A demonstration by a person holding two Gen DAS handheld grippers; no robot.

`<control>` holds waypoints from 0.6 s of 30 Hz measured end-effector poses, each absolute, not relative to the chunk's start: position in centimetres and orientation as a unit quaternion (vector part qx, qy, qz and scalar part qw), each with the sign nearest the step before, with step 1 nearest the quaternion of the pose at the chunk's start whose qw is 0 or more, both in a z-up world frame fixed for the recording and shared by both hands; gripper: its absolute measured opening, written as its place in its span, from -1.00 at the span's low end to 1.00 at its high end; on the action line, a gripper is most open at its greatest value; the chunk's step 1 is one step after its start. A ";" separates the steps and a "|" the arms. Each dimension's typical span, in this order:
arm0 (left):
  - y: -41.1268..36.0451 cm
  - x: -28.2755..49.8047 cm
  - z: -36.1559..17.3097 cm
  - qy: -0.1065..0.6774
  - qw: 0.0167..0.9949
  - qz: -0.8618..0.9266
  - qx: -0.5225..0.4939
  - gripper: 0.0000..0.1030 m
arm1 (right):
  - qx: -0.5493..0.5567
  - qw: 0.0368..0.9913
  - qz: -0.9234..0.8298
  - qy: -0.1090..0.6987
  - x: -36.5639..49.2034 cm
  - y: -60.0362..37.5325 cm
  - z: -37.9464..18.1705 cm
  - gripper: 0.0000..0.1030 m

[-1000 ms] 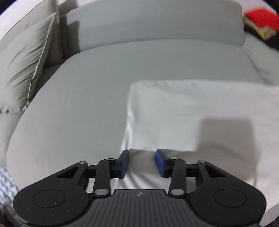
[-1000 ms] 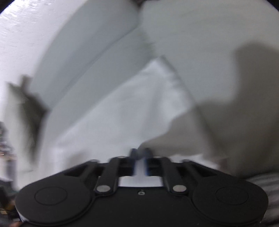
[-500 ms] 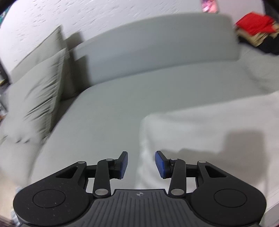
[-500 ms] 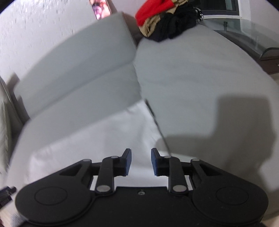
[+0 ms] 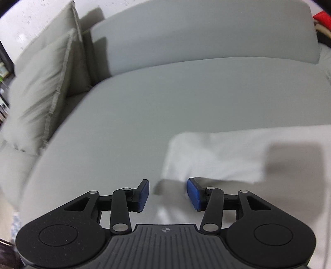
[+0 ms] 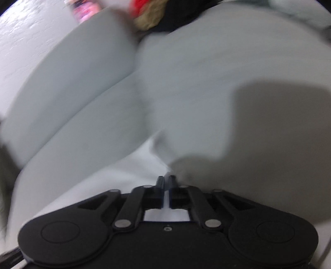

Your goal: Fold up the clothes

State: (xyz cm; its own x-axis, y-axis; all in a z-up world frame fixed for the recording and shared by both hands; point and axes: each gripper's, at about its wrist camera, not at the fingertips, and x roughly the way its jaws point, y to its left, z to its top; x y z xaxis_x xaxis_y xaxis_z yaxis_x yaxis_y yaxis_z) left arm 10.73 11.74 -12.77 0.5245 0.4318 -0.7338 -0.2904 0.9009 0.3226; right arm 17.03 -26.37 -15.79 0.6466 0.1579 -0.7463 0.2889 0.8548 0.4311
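A white garment [image 5: 217,153] lies spread flat on the grey sofa seat [image 5: 144,107]. My left gripper [image 5: 167,186] hovers open over the garment's left edge. Its left blue pad [image 5: 142,194] is over bare sofa, its right one over cloth, and nothing is pinched. In the blurred right wrist view my right gripper [image 6: 166,179] is shut at the right edge of the white garment [image 6: 124,182]. Cloth lies under its fingers. Blur hides whether any fabric is caught between the pads.
Two grey-green cushions [image 5: 41,93] lean at the sofa's left end, with the backrest [image 5: 196,35] behind. A pile of red, tan and black clothes [image 6: 153,14] sits at the far end of the sofa. A hard shadow [image 6: 279,115] falls right of the garment.
My left gripper has slid left, from over the cloth to its left edge, still open. My right gripper was shut, opened half a second ago, and is shut again at the garment's right edge.
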 end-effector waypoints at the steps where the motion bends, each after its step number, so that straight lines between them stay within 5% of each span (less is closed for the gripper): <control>1: 11.6 10.0 -12.2 0.432 0.875 0.202 0.081 -0.28 | 0.279 0.864 -0.039 0.418 16.6 -26.7 -15.5 -1.00; 5: 9.6 6.5 -10.5 0.406 0.908 0.094 0.036 -0.29 | 0.291 0.857 -0.006 0.424 14.5 -25.6 -13.8 -0.74; 11: 5.9 3.9 -12.3 0.443 0.894 0.041 0.048 -0.13 | 0.221 0.852 0.075 0.469 10.6 -21.1 -13.5 -0.74; 18: 7.7 -1.1 -9.4 0.436 0.893 0.091 0.063 -0.23 | 0.190 0.854 -0.010 0.485 5.3 -23.7 -11.6 -0.73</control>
